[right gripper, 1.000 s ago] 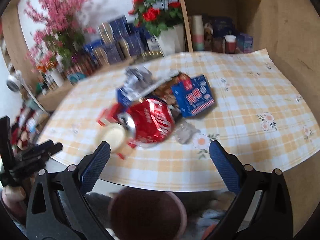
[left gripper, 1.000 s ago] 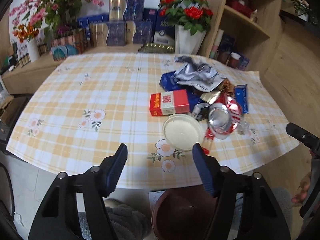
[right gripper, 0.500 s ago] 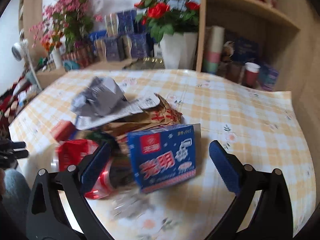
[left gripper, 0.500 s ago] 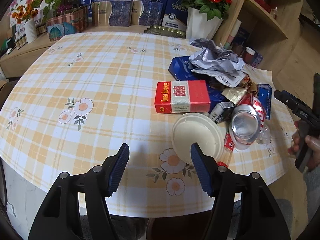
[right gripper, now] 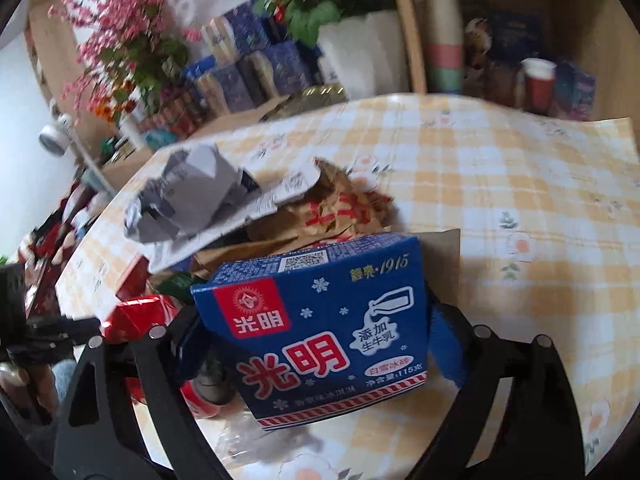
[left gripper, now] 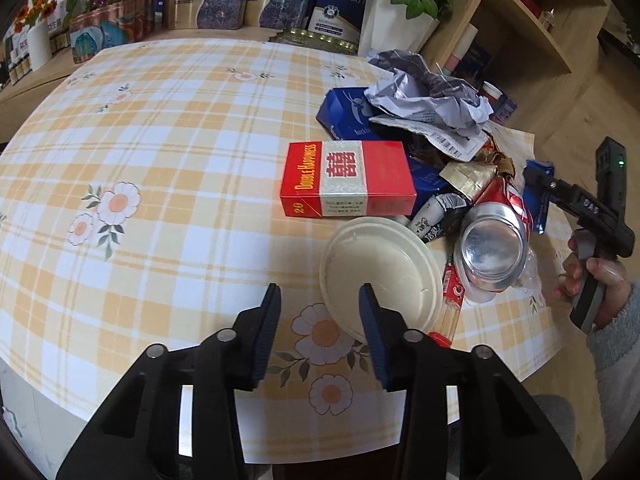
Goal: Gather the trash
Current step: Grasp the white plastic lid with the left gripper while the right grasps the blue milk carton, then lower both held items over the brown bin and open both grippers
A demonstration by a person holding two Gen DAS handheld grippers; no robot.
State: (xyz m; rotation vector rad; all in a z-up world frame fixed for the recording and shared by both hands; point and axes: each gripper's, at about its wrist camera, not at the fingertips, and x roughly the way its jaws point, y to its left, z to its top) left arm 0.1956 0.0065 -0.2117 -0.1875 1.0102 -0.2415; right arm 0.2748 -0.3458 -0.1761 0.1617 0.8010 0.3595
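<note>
Left wrist view first: the left gripper (left gripper: 319, 308) hangs over the near edge of the checked tablecloth (left gripper: 168, 152), its jaws closing with nothing between them yet; its right finger overlaps the near-left rim of the white lid (left gripper: 380, 276), though I cannot tell whether it touches; just beyond the lid lies the red cigarette pack (left gripper: 347, 178), and to its right the crushed red can (left gripper: 496, 240) with its silver base facing us; farther back sits crumpled grey paper (left gripper: 428, 96) on a dark blue box (left gripper: 344, 112); at the far right edge a hand (left gripper: 596, 280) holds the other tool.

Right wrist view now, a bit blurred: the right gripper (right gripper: 312, 344) straddles the blue ice-cream carton (right gripper: 320, 320), jaws closing around it; the pads sit beside the carton's two sides, but contact is not clear, so call it not yet gripped; brown wrappers (right gripper: 328, 216) and the grey paper lie beyond it.

Judging the step: both tools are reaching for a first pick from the heap; next, the right needs to finish squeezing the carton without crushing it and lift clear; the left must catch the thin lid's rim.
</note>
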